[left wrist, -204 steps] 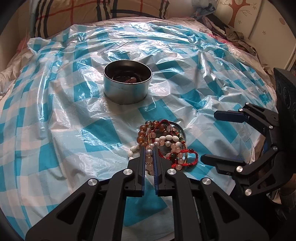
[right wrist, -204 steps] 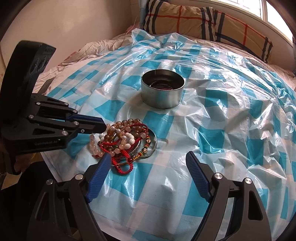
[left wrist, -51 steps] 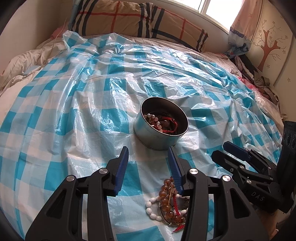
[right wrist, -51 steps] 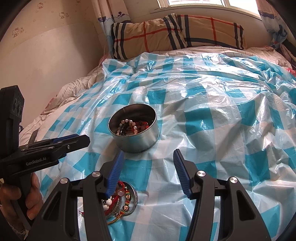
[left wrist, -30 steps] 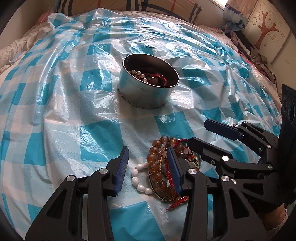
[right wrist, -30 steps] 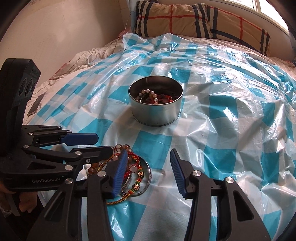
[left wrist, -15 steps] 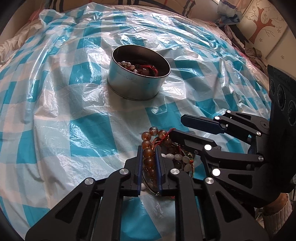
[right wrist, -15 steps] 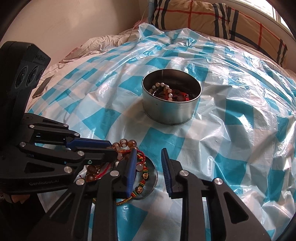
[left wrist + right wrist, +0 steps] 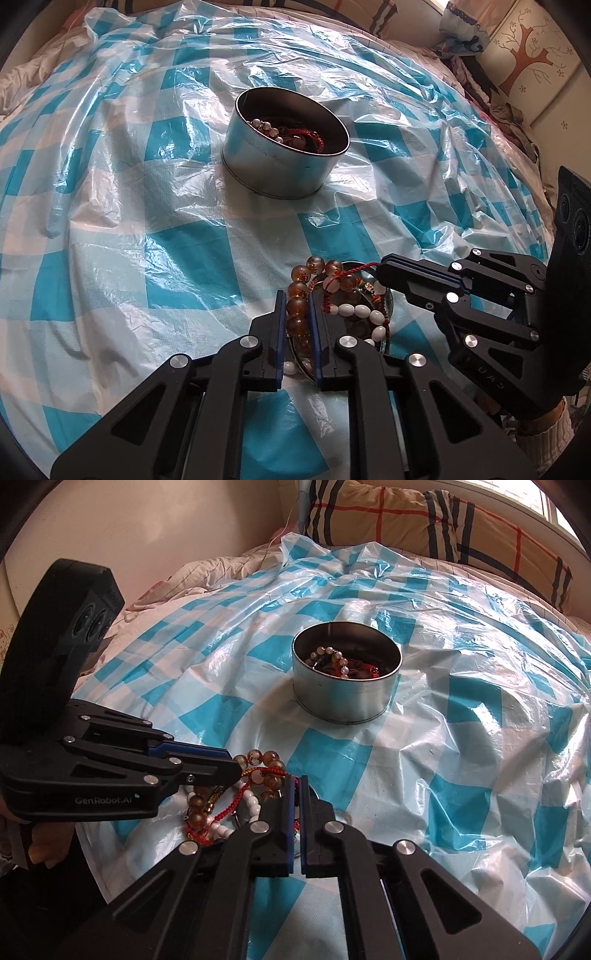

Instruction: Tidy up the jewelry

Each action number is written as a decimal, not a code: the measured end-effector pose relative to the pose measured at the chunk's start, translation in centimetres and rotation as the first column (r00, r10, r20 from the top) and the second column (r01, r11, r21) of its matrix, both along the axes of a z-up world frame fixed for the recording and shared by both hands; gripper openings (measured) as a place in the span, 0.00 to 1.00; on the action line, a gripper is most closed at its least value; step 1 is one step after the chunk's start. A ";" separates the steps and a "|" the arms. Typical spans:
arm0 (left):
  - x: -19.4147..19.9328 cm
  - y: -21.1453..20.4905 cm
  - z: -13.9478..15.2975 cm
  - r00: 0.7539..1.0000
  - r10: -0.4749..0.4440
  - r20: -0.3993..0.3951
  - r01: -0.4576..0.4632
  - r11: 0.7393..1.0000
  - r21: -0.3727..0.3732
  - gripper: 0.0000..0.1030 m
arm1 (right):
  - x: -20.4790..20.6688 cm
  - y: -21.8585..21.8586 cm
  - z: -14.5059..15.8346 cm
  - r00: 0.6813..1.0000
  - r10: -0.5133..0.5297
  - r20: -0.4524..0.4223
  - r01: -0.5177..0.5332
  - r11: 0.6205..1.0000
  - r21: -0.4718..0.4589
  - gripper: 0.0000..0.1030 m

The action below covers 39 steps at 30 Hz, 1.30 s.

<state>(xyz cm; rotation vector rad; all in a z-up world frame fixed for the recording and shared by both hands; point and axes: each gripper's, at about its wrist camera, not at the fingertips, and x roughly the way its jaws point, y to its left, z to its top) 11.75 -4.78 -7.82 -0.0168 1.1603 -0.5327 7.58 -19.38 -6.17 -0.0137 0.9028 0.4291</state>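
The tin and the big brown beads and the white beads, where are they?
tin (image 9: 280,173), left wrist view, its outer side wall
brown beads (image 9: 297,305), left wrist view, one bead
white beads (image 9: 360,311), left wrist view, middle bead

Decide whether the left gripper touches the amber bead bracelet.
Touching: the left wrist view shows the left gripper pads pressing the amber bead bracelet from both sides.
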 end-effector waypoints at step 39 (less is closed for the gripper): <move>-3.2 3.1 8.3 0.964 0.105 0.243 -0.038 0.963 -0.265 0.10 | -4.3 -3.8 6.6 0.954 -0.264 0.141 0.213 0.931 0.296 0.03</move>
